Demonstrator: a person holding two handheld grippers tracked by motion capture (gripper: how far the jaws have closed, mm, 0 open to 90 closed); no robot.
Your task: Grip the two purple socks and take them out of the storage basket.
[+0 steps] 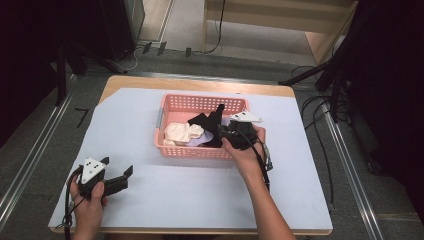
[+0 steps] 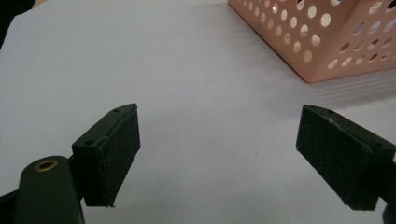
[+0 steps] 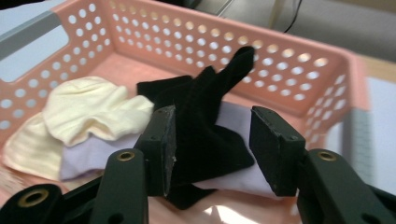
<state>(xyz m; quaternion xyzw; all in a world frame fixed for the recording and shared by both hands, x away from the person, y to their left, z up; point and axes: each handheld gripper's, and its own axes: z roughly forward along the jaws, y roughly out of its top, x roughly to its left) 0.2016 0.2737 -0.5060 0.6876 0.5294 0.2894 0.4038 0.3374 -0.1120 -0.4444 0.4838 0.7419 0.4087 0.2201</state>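
A black sock (image 3: 205,126) is straddled by the jaws of the right gripper (image 3: 212,149) inside a pink perforated plastic basket (image 1: 176,102) set at the middle of a table covered in pale lilac sheeting (image 1: 150,180). The jaws are seen partly open, one pad against the sock's left side, the other standing a little clear on the right, so nothing is judged to be firmly held. The sock's long axis runs away from the gripper toward the basket's far wall, its tip raised against the holes (soft knit, limp, folded on itself). Beneath it is laid a lavender cloth (image 3: 93,154); to the left, a cream ribbed sock (image 3: 88,109) is bunched. The right hand (image 1: 245,150) is plainly the nearer one. The left gripper (image 2: 217,154) is held wide open and empty over the sheeting at the near left, well apart from the basket, whose corner is seen to the far right.
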